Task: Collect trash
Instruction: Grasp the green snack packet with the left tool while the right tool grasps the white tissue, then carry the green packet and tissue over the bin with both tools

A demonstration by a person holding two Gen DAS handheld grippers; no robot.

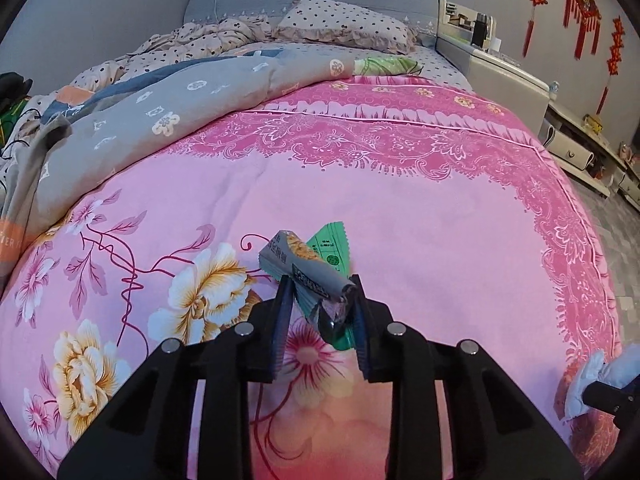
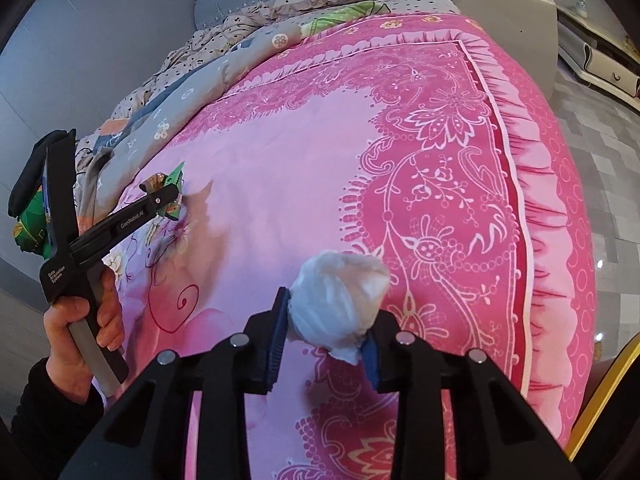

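Note:
My left gripper [image 1: 320, 284] is shut on crumpled snack wrappers [image 1: 304, 268], one grey and one green, held a little above the pink floral bedspread [image 1: 400, 208]. It also shows in the right wrist view [image 2: 166, 192] at the left, held by a hand. My right gripper [image 2: 328, 316] is shut on a crumpled white tissue wad [image 2: 338, 296] above the bedspread [image 2: 320, 140]. The wad also shows at the lower right of the left wrist view [image 1: 600, 380].
A grey quilt [image 1: 160, 112] and polka-dot pillow [image 1: 344, 24] lie at the bed's head. A white bedside cabinet [image 1: 504, 76] stands on the right, with low drawers [image 1: 572, 152] and grey tiled floor [image 2: 600, 168] beyond the bed's right edge.

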